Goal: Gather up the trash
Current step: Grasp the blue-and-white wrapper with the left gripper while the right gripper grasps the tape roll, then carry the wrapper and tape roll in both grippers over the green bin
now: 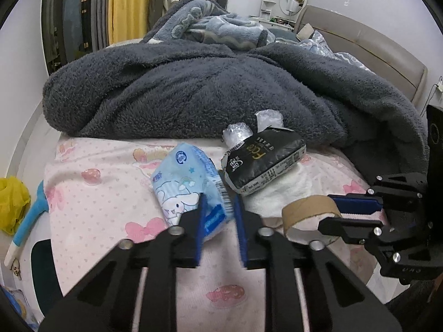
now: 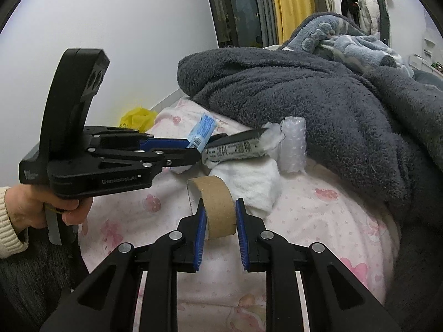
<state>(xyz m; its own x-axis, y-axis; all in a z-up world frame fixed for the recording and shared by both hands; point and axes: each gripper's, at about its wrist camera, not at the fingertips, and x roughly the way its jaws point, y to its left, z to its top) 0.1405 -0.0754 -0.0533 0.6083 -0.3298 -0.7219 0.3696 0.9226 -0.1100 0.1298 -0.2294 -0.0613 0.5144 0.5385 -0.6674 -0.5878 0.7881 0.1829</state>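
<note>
Cardboard first: the right claw (image 2: pixel 220 215) straddles the cardboard tube (image 2: pixel 214 203), one blue pad on each side. The pads sit at the tube's walls, but we cannot tell whether they press yet; we judge the grip as closing, not confirmed.

Left claw (image 1: pixel 218 211) has its blue pads either side of the near edge of the light-blue tissue packet (image 1: pixel 184 185). A visible gap remains at the right pad, so we read this claw as released and lining up. Our view is that each claw takes one piece so that both go out in a single trip.

Outward from the claws, all on the pink printed bedsheet (image 1: pixel 97 193):
- cardboard tube: 1
- light-blue tissue packet: 1
- black tissue packet (image 1: pixel 263 163): 1, just beyond the blue one, leaning on white wadding
- white tissue wad (image 2: pixel 246 182): 1
- bubble-wrap roll (image 2: pixel 293 145): 1, against the dark grey fleece blanket (image 1: pixel 193 94)

Yellow plastic bag (image 1: pixel 12 204) lies off the bed edge on the left; we judge it the likely drop point, unconfirmed.
</note>
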